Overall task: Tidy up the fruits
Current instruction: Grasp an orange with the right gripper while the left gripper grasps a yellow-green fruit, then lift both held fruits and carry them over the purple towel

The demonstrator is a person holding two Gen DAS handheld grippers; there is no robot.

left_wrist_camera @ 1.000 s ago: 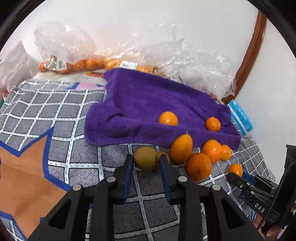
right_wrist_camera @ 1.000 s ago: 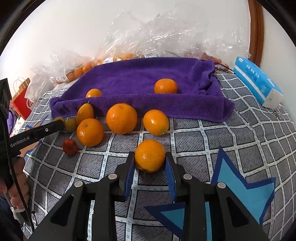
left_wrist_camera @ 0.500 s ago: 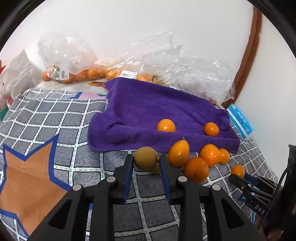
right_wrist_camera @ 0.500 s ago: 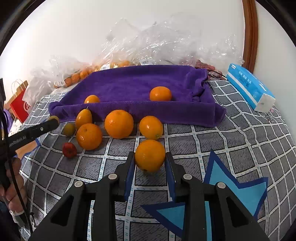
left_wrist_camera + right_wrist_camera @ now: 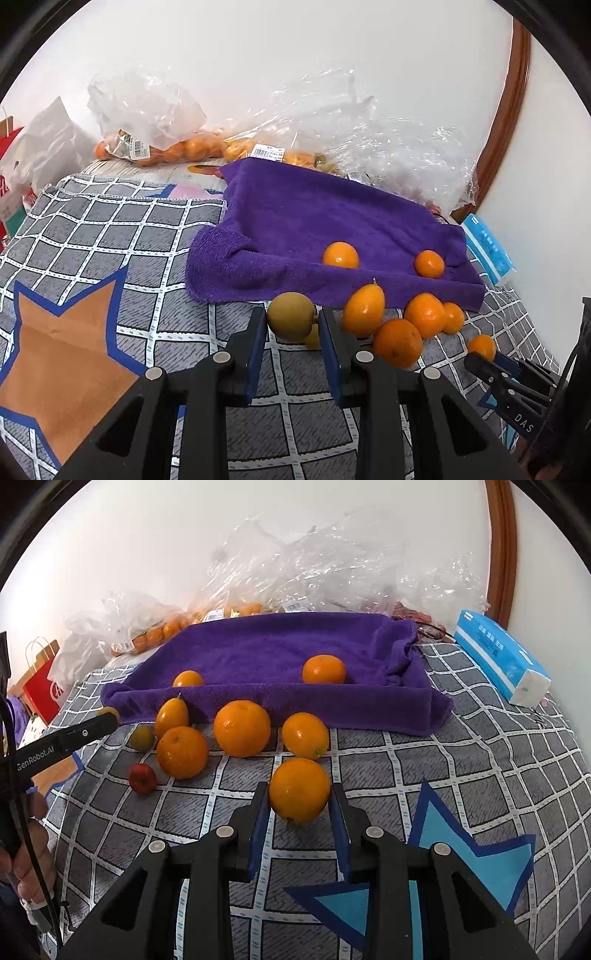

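1. Grid-patterned cloth point(image 5: 461, 775) covers the surface; a purple towel point(image 5: 280, 653) lies on it, the landmark here.
2. Two oranges sit on the towel; more oranges lie just off its near edge.
3. Right gripper point(image 5: 300, 805): jaws clenched on an orange point(image 5: 299, 789), near the towel's front edge.
4. Left gripper point(image 5: 291, 325): jaws clenched on a greenish-brown fruit point(image 5: 291, 320), just in front of the towel's front edge.
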